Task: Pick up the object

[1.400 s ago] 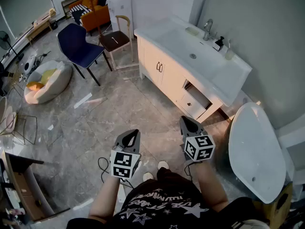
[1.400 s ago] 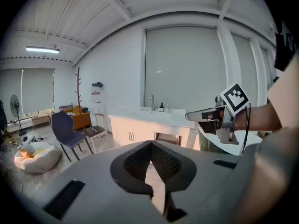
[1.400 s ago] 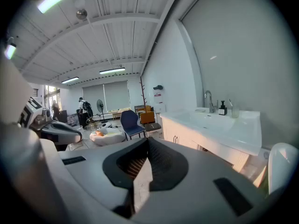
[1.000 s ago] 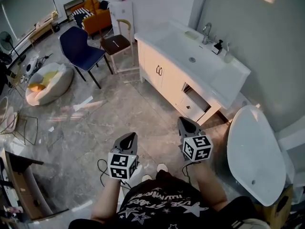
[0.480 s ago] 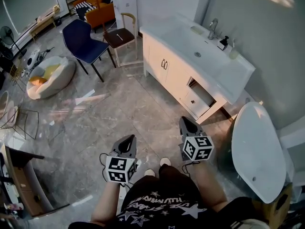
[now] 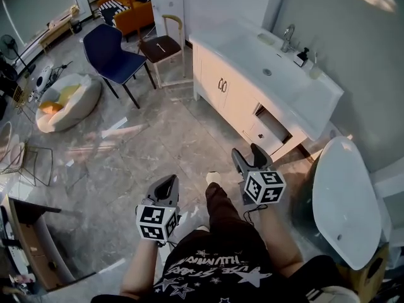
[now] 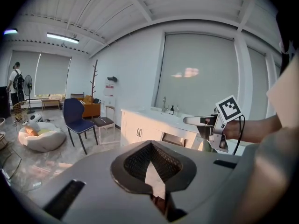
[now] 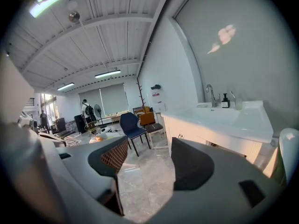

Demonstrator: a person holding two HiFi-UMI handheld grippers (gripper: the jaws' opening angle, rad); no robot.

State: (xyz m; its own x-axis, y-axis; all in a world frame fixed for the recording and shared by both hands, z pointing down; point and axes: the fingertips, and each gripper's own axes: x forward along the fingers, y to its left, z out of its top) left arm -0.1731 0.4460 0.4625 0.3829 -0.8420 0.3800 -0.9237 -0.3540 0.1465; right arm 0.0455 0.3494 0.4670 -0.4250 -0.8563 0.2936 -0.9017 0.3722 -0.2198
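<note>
Status: pick-up not yet started; nothing is held.

- Left tongs (image 6: 169, 180): pressed together, empty.
- Right tongs (image 6: 247, 151): jaws opening, with only bare floor (image 6: 158, 144) seen between them.
- Both are carried at waist height over the floor, well apart from the sink worktop (image 6: 303, 90).
- Object: not identifiable. The nearest candidates are a bottle (image 6: 302, 57) and small items by the tap, none within reach.

Outstanding, in my judgement: approach, identification of the object, grasp and lift.
</note>
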